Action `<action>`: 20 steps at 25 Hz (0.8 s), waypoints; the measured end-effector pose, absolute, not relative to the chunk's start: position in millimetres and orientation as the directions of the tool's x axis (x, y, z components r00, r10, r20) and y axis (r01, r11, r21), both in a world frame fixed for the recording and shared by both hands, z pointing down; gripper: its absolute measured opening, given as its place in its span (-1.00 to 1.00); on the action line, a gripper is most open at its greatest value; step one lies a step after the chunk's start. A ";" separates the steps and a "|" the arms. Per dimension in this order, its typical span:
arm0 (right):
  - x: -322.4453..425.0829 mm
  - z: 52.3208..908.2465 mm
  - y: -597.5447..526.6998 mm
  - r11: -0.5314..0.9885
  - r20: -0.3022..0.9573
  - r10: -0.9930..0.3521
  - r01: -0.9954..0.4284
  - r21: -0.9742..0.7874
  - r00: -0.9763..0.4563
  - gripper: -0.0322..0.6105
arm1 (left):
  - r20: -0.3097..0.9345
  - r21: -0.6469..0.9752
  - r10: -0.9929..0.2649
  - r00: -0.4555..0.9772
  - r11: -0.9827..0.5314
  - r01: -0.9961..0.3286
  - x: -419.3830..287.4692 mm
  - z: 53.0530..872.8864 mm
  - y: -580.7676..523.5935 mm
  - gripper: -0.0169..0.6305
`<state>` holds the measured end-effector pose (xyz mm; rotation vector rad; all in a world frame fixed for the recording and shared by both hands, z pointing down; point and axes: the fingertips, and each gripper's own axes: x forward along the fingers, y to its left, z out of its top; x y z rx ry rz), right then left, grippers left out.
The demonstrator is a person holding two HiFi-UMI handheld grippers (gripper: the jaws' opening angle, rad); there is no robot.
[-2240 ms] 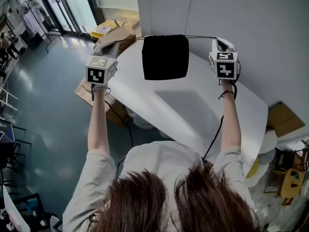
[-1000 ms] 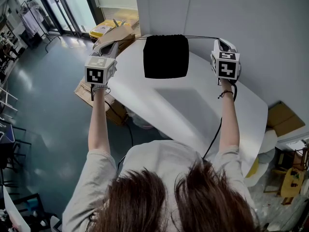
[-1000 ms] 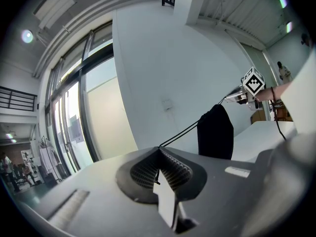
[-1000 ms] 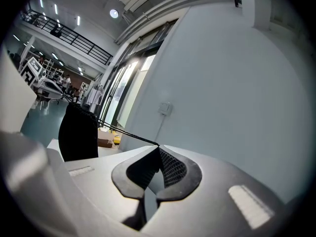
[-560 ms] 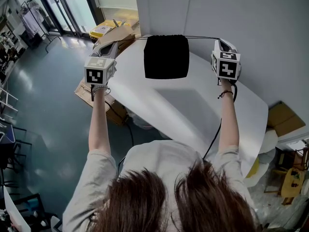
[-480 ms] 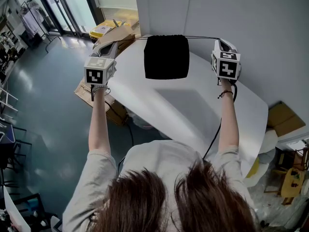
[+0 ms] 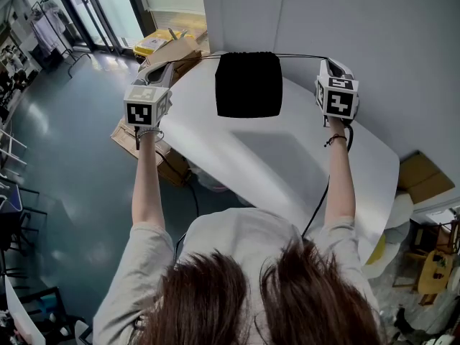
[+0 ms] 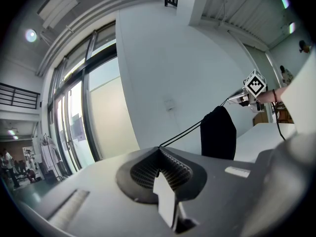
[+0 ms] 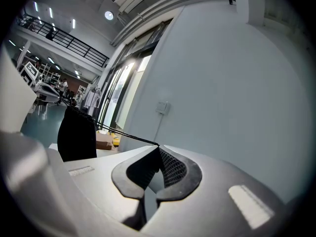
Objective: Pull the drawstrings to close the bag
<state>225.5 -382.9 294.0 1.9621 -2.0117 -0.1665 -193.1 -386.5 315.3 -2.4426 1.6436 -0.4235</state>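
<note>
A black drawstring bag (image 7: 249, 85) hangs in the air above the white table (image 7: 309, 171), strung on a taut black drawstring (image 7: 295, 54) between my two grippers. My left gripper (image 7: 172, 63) is shut on the string's left end, held out at the bag's left. At the bag's right, my right gripper (image 7: 323, 60) is shut on the other end. In the left gripper view the drawstring (image 8: 187, 131) runs from the closed left gripper (image 8: 159, 148) to the bag (image 8: 217, 135). In the right gripper view the drawstring (image 9: 123, 136) leaves the closed right gripper (image 9: 158, 145) towards the bag (image 9: 76, 135).
A grey wall (image 7: 374, 27) rises just behind the table. Cardboard boxes (image 7: 172, 49) lie on the floor at the far left of the table, and another box (image 7: 424, 175) sits at its right. Blue-grey floor (image 7: 65, 164) spreads out to the left.
</note>
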 end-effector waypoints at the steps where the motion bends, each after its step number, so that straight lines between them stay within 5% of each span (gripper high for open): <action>1: 225.3 294.2 -382.9 0.047 0.149 -0.989 -0.951 0.305 -0.001 -0.85 | 0.139 -0.291 -0.925 0.353 -0.379 -0.879 -193.8 315.4 -386.7 -0.94; 20: 227.3 295.6 -383.7 0.041 0.151 -0.988 -0.953 0.300 0.005 -0.85 | 0.137 -0.265 -0.927 0.349 -0.374 -0.889 -199.5 318.2 -390.7 -0.94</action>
